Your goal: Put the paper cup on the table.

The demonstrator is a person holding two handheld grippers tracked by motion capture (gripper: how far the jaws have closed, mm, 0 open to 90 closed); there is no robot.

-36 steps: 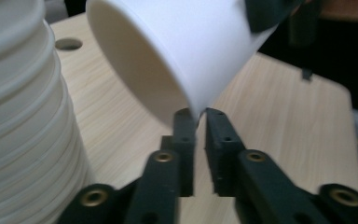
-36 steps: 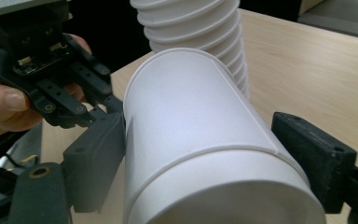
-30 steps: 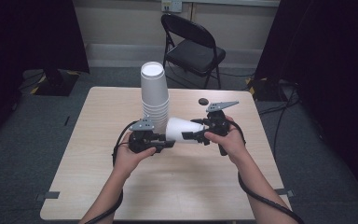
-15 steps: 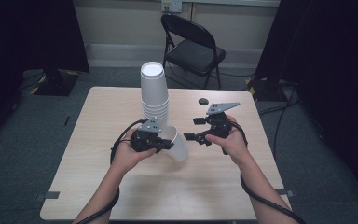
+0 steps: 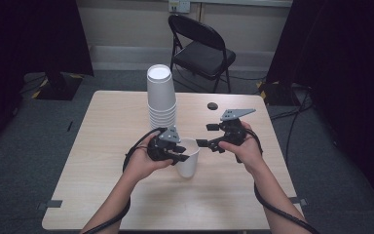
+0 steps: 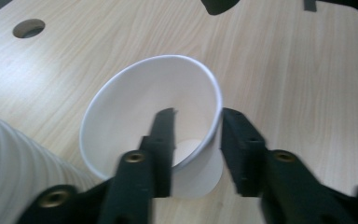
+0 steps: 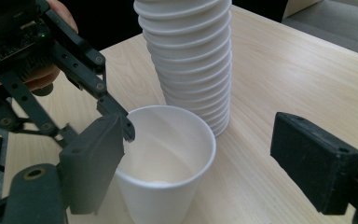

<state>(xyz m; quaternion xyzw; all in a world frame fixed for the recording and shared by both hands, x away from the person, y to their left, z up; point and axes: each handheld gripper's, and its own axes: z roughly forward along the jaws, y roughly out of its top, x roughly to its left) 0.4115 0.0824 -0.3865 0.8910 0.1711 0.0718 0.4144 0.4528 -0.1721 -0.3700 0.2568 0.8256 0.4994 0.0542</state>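
A single white paper cup [image 5: 187,161] stands mouth up on the wooden desk [image 5: 107,146], just in front of a tall stack of cups [image 5: 160,100] set upside down near the desk's far edge.

The left gripper [image 5: 177,155] grips the cup by its rim. In the left gripper view one jaw sits inside the cup [image 6: 154,116] and the other outside it, so the jaws are pinching the cup wall. The hold appears chosen to control the cup at its stiffest part, the rolled rim, without crushing the body. The cup's base appears to rest on the desk or very close to it; contact at the base cannot be confirmed.

The right gripper [image 5: 209,136] is held just beside the cup, at its right side and apart from it. Its jaws are spread wide, and in the right gripper view the cup [image 7: 165,163] shows between and beyond them, untouched. In my judgement the right hand is standing off, no longer needed for support.

The stack [image 7: 191,56] stands close to the cup but not clearly touching it. A small dark round mark [image 5: 212,105] shows on the desk's far right; it may be a hole. A folding chair [image 5: 199,48] stands beyond the desk.
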